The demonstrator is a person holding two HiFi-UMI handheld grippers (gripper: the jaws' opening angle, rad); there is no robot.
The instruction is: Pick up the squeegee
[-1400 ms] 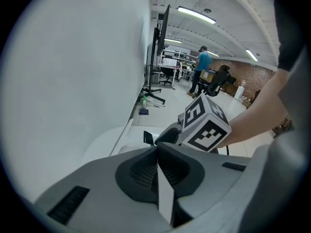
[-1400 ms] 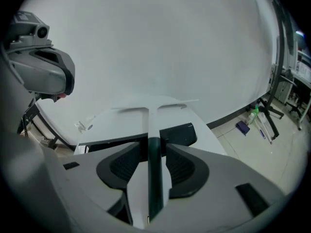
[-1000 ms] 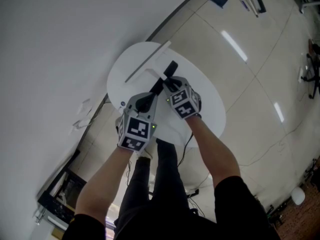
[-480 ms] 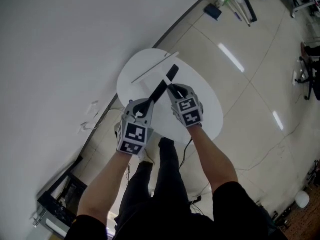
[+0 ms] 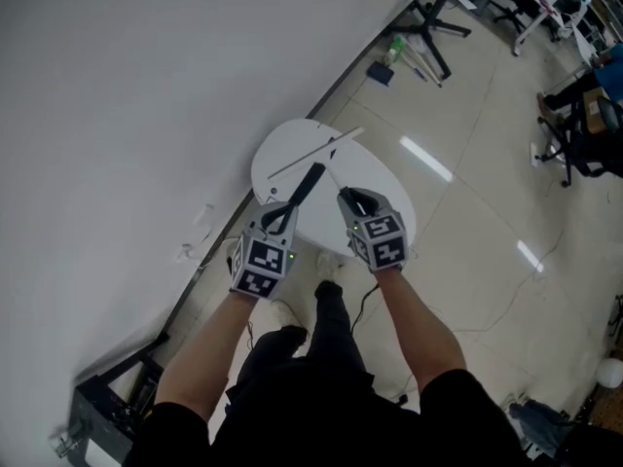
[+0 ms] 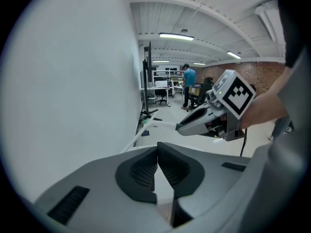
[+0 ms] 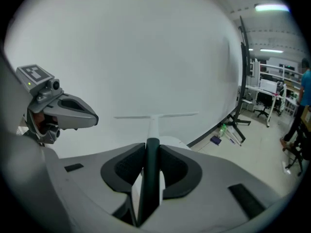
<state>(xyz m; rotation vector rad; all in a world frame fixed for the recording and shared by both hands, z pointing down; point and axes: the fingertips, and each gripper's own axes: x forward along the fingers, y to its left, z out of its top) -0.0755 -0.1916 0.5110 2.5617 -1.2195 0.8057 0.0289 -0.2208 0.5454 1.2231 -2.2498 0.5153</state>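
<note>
Black squeegee handle gripped by R hand-held gripper; L hand-held gripper seemingly closed; white wall ahead.

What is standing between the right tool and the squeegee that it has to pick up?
Nothing visible. The right tool is closed on the dark handle of the white T-shaped squeegee, with no gap left between them.

The round white counter stands on a glossy pale tiled floor, directly below the fingers, beside a white wall.
</note>
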